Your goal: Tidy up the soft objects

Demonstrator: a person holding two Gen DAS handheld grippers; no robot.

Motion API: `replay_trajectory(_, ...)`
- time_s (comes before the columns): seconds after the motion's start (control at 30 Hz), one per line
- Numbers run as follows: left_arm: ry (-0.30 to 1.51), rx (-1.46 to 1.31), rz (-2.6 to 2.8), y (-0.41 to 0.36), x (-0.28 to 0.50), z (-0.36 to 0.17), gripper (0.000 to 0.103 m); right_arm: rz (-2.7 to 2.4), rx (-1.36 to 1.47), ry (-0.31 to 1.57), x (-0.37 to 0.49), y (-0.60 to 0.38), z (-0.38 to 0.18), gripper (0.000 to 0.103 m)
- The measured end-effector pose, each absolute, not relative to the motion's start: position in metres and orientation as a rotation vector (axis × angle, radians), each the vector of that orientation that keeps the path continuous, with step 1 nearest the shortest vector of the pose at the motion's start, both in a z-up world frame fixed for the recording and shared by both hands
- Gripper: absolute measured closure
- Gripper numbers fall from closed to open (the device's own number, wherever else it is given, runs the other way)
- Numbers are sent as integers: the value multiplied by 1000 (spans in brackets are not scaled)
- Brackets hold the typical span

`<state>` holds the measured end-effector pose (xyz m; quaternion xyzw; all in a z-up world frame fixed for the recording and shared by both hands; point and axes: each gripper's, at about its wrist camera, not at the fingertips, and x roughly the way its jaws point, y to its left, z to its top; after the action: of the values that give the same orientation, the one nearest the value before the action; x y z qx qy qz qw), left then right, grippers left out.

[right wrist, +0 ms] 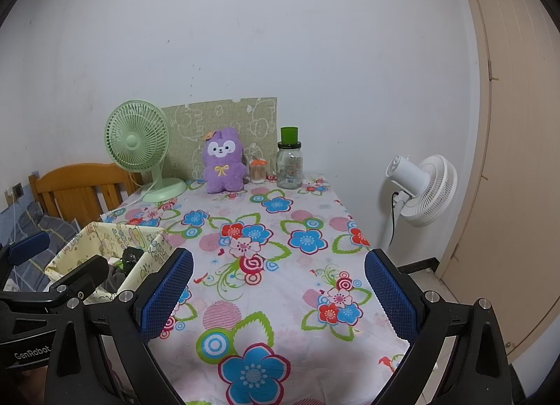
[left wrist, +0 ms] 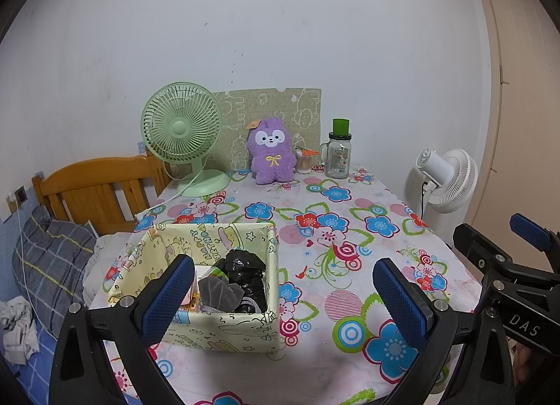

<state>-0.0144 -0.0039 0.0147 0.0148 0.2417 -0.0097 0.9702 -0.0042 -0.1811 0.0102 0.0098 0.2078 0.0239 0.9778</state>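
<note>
Left gripper (left wrist: 283, 295) has its jaws spread wide, nothing between them. The yellow cartoon-print fabric box (left wrist: 224, 329) sits on the tabletop (left wrist: 350, 216) right by the left jaw, partly behind its blue pad. The inner wall reads something like "HAPPY BIRTHDAY", but it's curved and hard to make out. Inside are a grey soft cloth (left wrist: 217, 288) and a crumpled black bag (left wrist: 245, 274), close to the left jaw's tip.

Well beyond the jaws, along the far edge, left to right: a green desk fan (left wrist: 182, 128), a purple plush (left wrist: 271, 151) against a patterned board, a small jar of sticks (left wrist: 302, 162), then a glass jar with a green cap (left wrist: 338, 153); its label is too small to read.

Right gripper (right wrist: 278, 295) also has its jaws released and empty, over bare flowered cloth. The other gripper body past its left jaw reads "GenRobot"; in the left view, the one off the right jaw reads "DAS".
</note>
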Motion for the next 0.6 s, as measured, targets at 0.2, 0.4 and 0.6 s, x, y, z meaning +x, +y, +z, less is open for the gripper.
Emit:
replay_trajectory(0.2, 489, 29, -20, -3, -14, 14, 0, 48, 20, 419, -4, -181, 10, 3)
replay_trajectory(0.4, 492, 27, -22, -3, -14, 14, 0, 46, 18, 420, -4, -181, 10, 3)
replay_trajectory(0.6, 494, 29, -17, -2, -14, 11, 0, 48, 17, 423, -3, -179, 7, 3)
